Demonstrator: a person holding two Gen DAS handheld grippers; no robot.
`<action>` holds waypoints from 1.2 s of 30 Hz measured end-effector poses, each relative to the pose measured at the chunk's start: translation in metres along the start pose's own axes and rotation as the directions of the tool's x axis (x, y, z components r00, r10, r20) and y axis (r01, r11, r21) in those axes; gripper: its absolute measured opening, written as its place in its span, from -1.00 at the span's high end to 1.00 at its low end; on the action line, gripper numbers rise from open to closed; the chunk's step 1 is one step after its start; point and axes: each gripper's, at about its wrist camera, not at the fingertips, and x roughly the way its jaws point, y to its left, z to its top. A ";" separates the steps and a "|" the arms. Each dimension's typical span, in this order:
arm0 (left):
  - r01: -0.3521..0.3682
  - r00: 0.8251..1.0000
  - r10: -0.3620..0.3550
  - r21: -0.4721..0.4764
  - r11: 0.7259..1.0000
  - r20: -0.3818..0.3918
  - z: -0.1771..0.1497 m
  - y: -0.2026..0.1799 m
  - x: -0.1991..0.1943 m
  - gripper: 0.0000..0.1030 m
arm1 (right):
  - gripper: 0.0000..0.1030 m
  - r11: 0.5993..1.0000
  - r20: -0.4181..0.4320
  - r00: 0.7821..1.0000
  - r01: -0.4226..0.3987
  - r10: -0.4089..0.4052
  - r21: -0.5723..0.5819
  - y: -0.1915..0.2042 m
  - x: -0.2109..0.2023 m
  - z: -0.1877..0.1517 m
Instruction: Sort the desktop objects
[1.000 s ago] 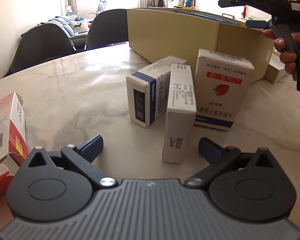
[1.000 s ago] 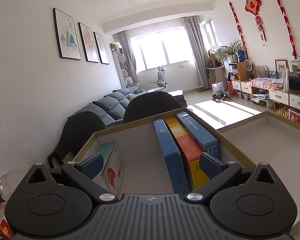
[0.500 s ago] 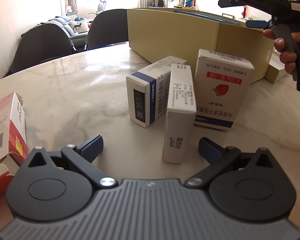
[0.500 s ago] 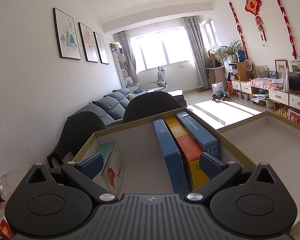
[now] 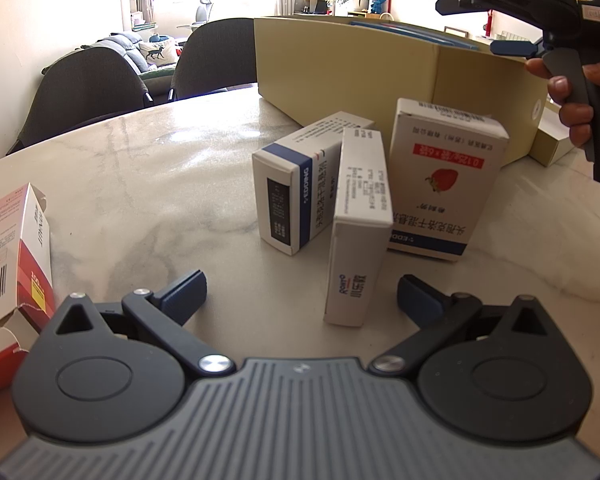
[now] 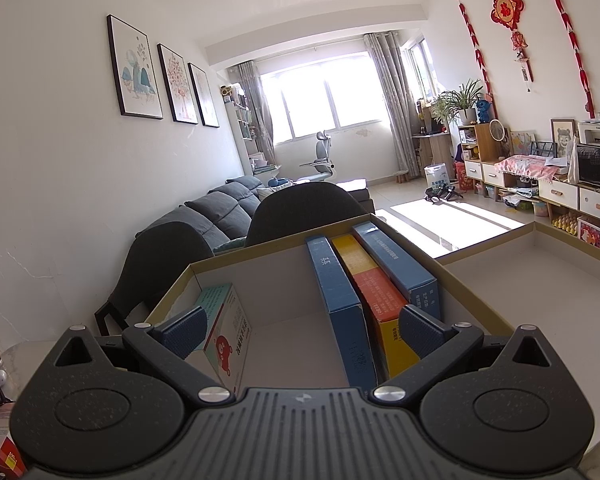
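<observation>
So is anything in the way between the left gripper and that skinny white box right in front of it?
No. The left gripper is open, and only bare table lies between its fingers and the narrow white box.

Desk [image 5: 148,184] is pale marble with grey veins. Mid-frame, the white strawberry box [image 5: 444,176] has a red band and navy stripe, next to a white box with blue band [image 5: 300,184]. Lower left, a red-and-white carton [image 5: 16,248]. The tan storage box [image 6: 260,252] holds two blue boxes [image 6: 340,300] and a yellow-orange one [image 6: 380,300].

Red carton [image 5: 16,248] — cropped at left edge
</observation>
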 end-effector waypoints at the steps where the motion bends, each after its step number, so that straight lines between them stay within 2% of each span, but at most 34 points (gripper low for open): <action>1: 0.000 1.000 0.000 0.000 1.000 0.000 0.000 0.000 0.000 -1.00 | -0.99 1.000 0.000 1.000 0.000 0.000 0.000 0.000 0.000 0.000; 36: 0.000 1.000 0.000 0.000 1.000 0.000 0.000 0.000 0.000 -1.00 | -0.99 1.000 0.002 1.000 -0.013 0.013 0.009 -0.003 -0.001 0.000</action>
